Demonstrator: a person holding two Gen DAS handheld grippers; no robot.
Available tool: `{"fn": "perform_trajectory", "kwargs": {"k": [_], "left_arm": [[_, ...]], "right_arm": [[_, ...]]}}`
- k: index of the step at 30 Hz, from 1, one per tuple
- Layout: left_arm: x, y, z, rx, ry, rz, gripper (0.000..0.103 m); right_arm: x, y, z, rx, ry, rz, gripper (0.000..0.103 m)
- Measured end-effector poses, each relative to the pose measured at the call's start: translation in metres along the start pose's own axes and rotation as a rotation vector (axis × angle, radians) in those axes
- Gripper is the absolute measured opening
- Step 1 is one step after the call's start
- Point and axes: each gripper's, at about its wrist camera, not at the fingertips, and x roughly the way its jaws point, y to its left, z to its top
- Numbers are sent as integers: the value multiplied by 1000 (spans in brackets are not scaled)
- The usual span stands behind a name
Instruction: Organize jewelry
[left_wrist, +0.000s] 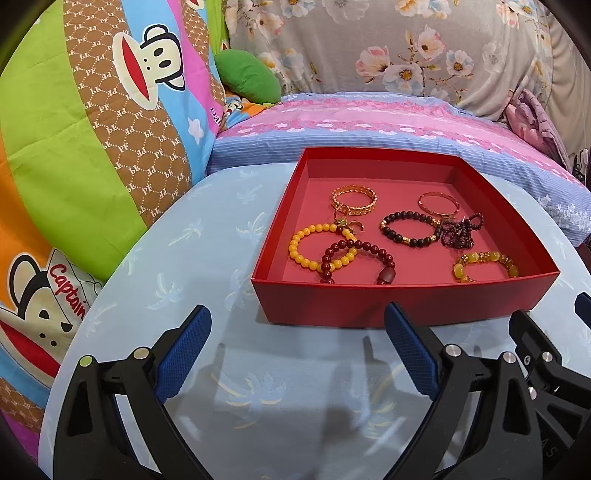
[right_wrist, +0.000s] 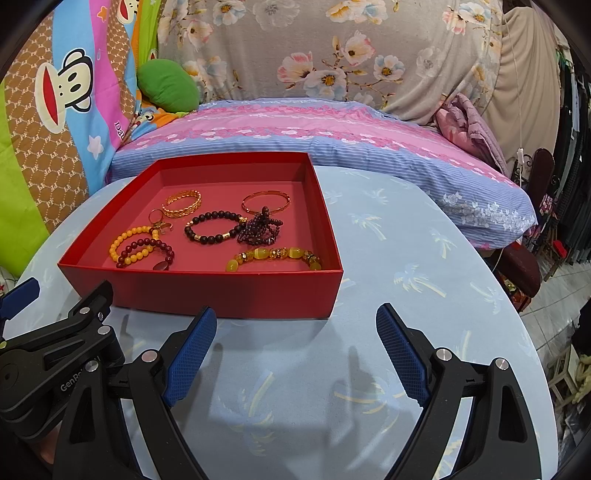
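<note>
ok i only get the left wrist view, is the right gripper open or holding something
Observer: The right gripper is open with nothing between its fingers. It hovers over the table in front of the red box.
Operator: and the piece nearest me, the box wall cuts it off
Observer: The right wrist view shows more of it. It's an amber bracelet lying flat in the box's near right corner.

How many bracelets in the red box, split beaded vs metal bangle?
Beaded: 5 – yellow, dark red, black-and-gold, purple cluster, amber
Metal bangles: 2 – gold chain, thin rose-gold
Total: 7, plus small gold bits I can't identify, all inside the red box.
</note>
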Motion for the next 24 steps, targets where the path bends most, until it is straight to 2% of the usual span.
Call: {"fn": "perform_trajectory", "kwargs": {"k": [24], "left_arm": [[1,-1,0,4,2,2,90]], "right_arm": [[0,-2,-1,3,3,0,85]]}}
